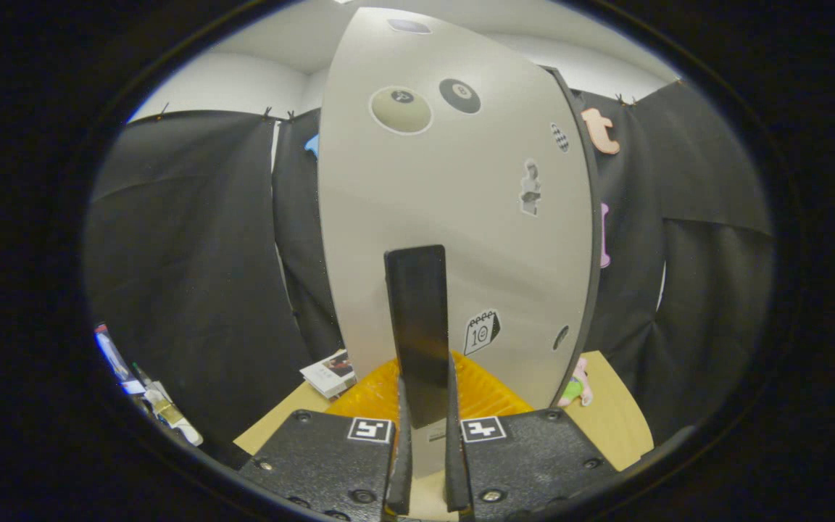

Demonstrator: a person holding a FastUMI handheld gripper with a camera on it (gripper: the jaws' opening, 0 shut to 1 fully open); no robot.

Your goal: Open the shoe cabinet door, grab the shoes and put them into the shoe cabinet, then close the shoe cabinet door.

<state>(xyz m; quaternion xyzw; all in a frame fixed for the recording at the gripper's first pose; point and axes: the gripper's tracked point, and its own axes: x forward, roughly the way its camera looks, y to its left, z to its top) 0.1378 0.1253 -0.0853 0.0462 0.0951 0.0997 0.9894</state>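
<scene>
The shoe cabinet door (pixel 454 217) is a tall pale grey panel with several stickers, standing close in front of me. Its dark right edge (pixel 591 239) shows against the booth wall. A flat black vertical handle (pixel 417 319) sticks out from the door's lower middle. My gripper (pixel 426 413) is shut on the lower end of this handle, one finger (pixel 401 449) pressing each side. An orange ribbed thing (pixel 493 395) lies at the foot of the door, just beyond the fingers; I cannot tell what it is.
A wooden table top (pixel 617 420) carries the cabinet. A small book (pixel 330 373) lies left of the door's foot, and a small plush toy (pixel 577 388) lies right of it. Bottles and clutter (pixel 156 409) sit low at the far left.
</scene>
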